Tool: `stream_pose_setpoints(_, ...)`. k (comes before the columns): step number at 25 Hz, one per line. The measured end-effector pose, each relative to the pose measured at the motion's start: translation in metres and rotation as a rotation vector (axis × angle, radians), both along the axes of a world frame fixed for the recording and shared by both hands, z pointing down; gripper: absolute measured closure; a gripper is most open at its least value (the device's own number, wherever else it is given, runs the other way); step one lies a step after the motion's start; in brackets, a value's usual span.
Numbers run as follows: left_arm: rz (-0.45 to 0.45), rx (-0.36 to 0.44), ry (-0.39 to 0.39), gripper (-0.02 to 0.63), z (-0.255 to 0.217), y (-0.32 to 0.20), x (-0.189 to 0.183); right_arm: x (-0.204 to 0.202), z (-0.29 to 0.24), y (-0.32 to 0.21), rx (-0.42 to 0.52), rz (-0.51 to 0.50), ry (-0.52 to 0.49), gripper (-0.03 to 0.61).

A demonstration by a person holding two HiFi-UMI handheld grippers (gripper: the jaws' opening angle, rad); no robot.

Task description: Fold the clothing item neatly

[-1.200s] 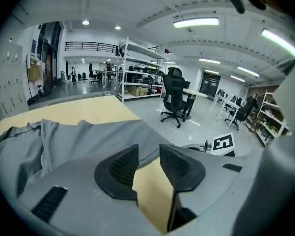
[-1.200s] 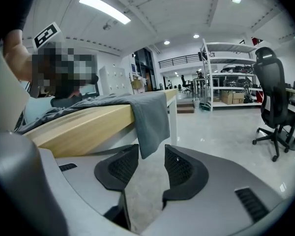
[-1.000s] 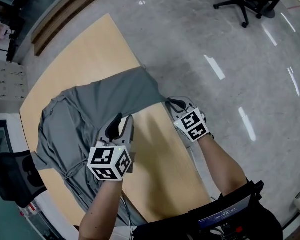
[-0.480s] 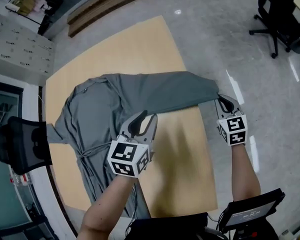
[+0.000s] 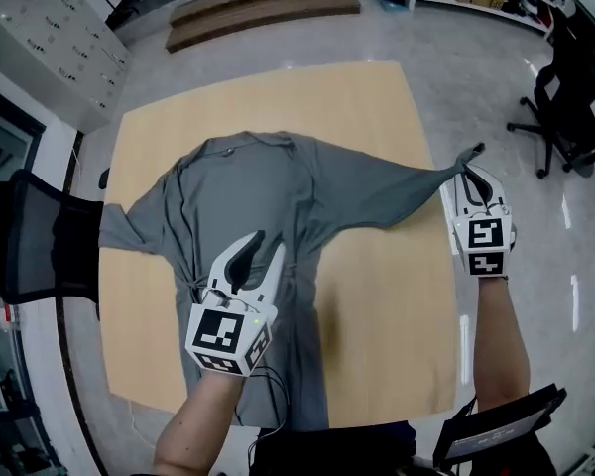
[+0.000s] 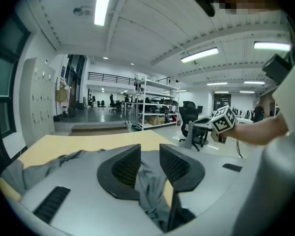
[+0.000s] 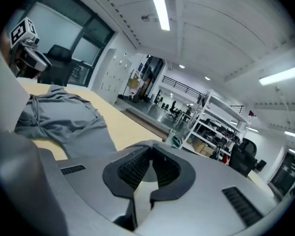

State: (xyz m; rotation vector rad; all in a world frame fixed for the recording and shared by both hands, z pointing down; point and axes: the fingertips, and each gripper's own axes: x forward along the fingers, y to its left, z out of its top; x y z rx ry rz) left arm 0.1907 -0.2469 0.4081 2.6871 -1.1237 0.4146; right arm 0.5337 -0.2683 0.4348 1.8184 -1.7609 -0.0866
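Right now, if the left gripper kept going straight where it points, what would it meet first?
The left gripper is shut on a fold of the grey garment; going straight on, it would probably meet more of that garment spread on the table, though depth is unclear.

The table's (image 5: pixel 278 92) far strip and near right part lay bare, giving room to pass. The garment (image 5: pixel 248 196) covered the middle and near left. A mesh chair (image 5: pixel 40 251) stood just beside the left edge, crowding that side. The sleeve (image 5: pixel 397 188) stretched past the right edge to the right gripper (image 5: pixel 474 174). Beyond it, open floor reached an office chair (image 5: pixel 575 87). Steps (image 5: pixel 268 8) and a cabinet (image 5: pixel 50 28) stood well behind.
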Motion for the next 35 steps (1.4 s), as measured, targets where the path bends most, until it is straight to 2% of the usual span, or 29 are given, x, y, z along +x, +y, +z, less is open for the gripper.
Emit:
stream_pose_setpoints(3, -0.053, 0.016, 0.032, 0.502, -0.012, -0.007, -0.064, -0.070, -0.026, -0.030, 0.006, -0.061, 0.059, 0.555)
stream_pose_setpoints(6, -0.110, 0.024, 0.062, 0.502, -0.014, -0.016, -0.129, -0.152, -0.030, -0.058, 0.000, -0.132, 0.087, 0.555)
stream_pose_setpoints(11, -0.210, -0.008, 0.109, 0.502, 0.000, -0.020, -0.235, -0.288, -0.009, -0.107, -0.045, -0.252, 0.051, 0.555)
stream_pose_setpoints(18, -0.347, -0.040, 0.146, 0.502, 0.025, -0.006, -0.350, -0.418, 0.008, -0.158, -0.086, -0.331, 0.034, 0.555)
stream_pose_setpoints(23, -0.419, -0.058, 0.177, 0.502, 0.037, 0.000, -0.397, -0.505, 0.028, -0.163, -0.106, -0.434, 0.078, 0.555)
stream_pose_setpoints(27, -0.462, -0.098, 0.188, 0.502, 0.060, 0.012, -0.420, -0.562, 0.098, -0.139, -0.256, -0.542, 0.112, 0.555)
stream_pose_setpoints(31, -0.477, -0.130, 0.192, 0.502, 0.074, 0.018, -0.432, -0.584, 0.164, -0.105, -0.442, -0.637, 0.202, 0.554)
stream_pose_setpoints(35, -0.469, -0.148, 0.195, 0.502, 0.082, 0.020, -0.435, -0.586, 0.175, -0.097, -0.485, -0.655, 0.199, 0.542)
